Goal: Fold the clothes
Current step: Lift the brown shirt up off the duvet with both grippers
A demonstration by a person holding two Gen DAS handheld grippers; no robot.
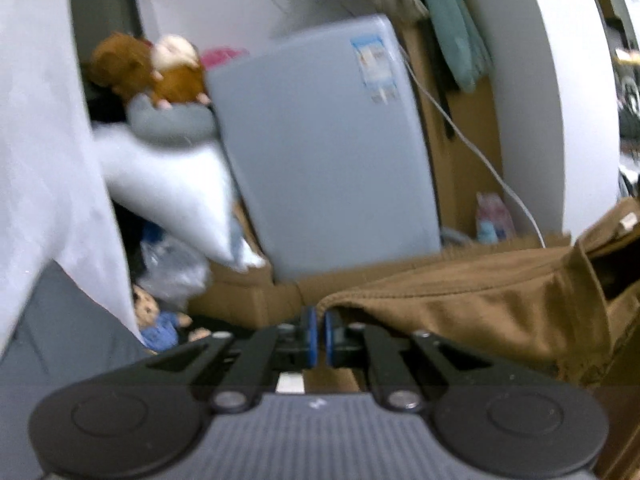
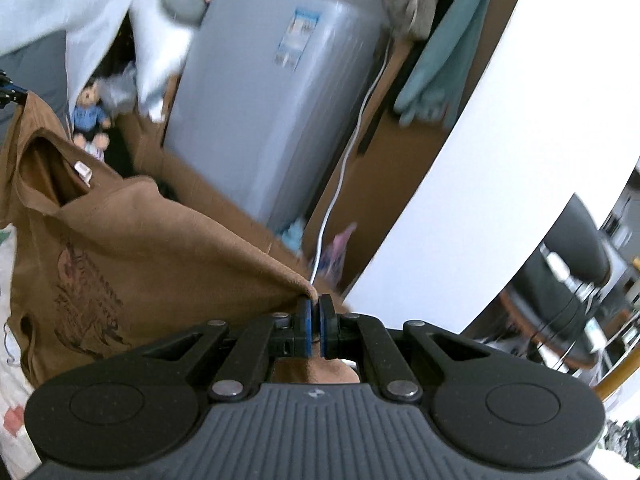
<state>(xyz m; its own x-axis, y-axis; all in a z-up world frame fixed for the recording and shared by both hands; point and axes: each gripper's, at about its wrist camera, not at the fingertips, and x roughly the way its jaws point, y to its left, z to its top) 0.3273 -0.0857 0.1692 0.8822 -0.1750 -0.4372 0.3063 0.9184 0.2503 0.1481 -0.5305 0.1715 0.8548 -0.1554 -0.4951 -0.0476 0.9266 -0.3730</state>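
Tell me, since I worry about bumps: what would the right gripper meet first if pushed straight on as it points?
Probably the grey appliance or the cardboard at its foot. The right gripper, shut on the brown shirt, aims there; depth is unclear.

Grey appliance (image 2: 260,112) and white wall (image 2: 500,160) block ahead.

Left wrist view looked forward and slightly downward along its fingers, right wrist view likewise, both close behind the brown T-shirt (image 1: 472,304), both shared the grey washing machine (image 2: 272,92) beyond.
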